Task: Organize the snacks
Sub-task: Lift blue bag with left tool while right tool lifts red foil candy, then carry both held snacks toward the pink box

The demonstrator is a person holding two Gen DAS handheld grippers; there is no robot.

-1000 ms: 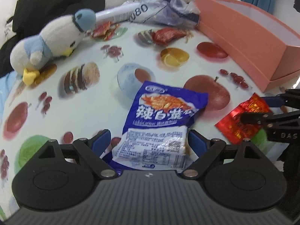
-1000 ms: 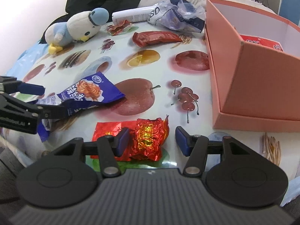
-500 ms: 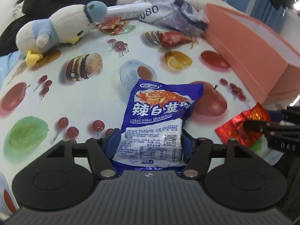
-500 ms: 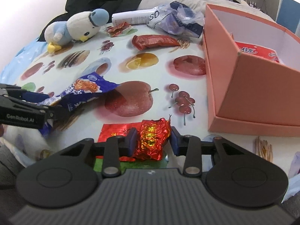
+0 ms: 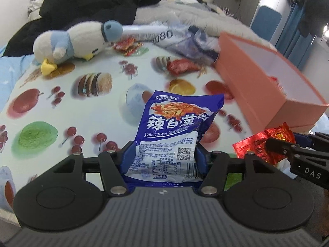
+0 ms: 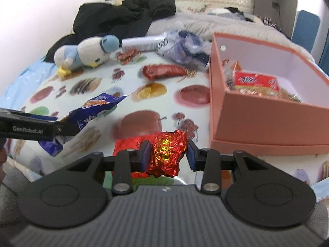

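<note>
My left gripper [image 5: 164, 158] is shut on a blue snack bag [image 5: 174, 127] and holds it lifted above the fruit-print tablecloth [image 5: 61, 107]. The bag also shows in the right wrist view [image 6: 96, 109]. My right gripper [image 6: 167, 154] is shut on a crinkled red foil snack packet [image 6: 166, 150], raised off the cloth; it shows in the left wrist view [image 5: 265, 142] too. A pink open box [image 6: 257, 121] stands to the right with several snack packs [image 6: 255, 82] inside. A red snack packet [image 6: 162, 71] lies farther back on the cloth.
A blue and white plush bird [image 6: 86, 53] lies at the back left. A crumpled clear plastic bag [image 6: 181, 47] and a small red wrapper [image 6: 128, 56] lie at the back. Black clothes [image 6: 123, 20] and bedding are behind the cloth.
Both grippers closed on their snacks and lifted them off the cloth. The views now sit higher and show more of the box's inside.
</note>
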